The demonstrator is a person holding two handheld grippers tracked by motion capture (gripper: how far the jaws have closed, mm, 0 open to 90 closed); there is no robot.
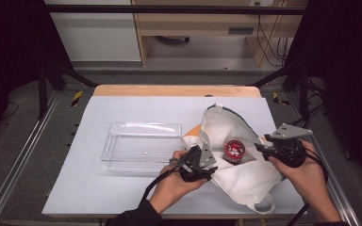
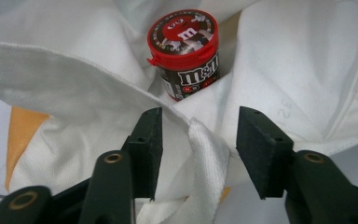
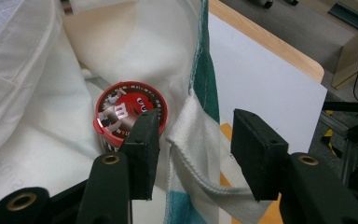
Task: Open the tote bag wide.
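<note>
A white cloth bag (image 1: 245, 181) lies open at the table's right, and a red-lidded candy canister (image 1: 233, 150) stands inside it. My left gripper (image 1: 202, 165) is at the bag's left rim. In the left gripper view, its jaws (image 2: 198, 119) stand apart with the white webbing strap (image 2: 207, 144) loose between them and the canister (image 2: 184, 51) just beyond. My right gripper (image 1: 264, 148) is at the bag's right rim. There its jaws (image 3: 196, 121) straddle the green-edged rim and strap (image 3: 191, 135) without pressing. The canister (image 3: 126, 109) sits left of the left jaw.
An empty clear plastic tray (image 1: 141, 146) sits left of the bag on the white sheet (image 1: 122, 188). Something flat and orange (image 1: 195, 129) pokes out under the bag. The table's wooden far edge (image 1: 176, 90) and metal frame rails border the work area.
</note>
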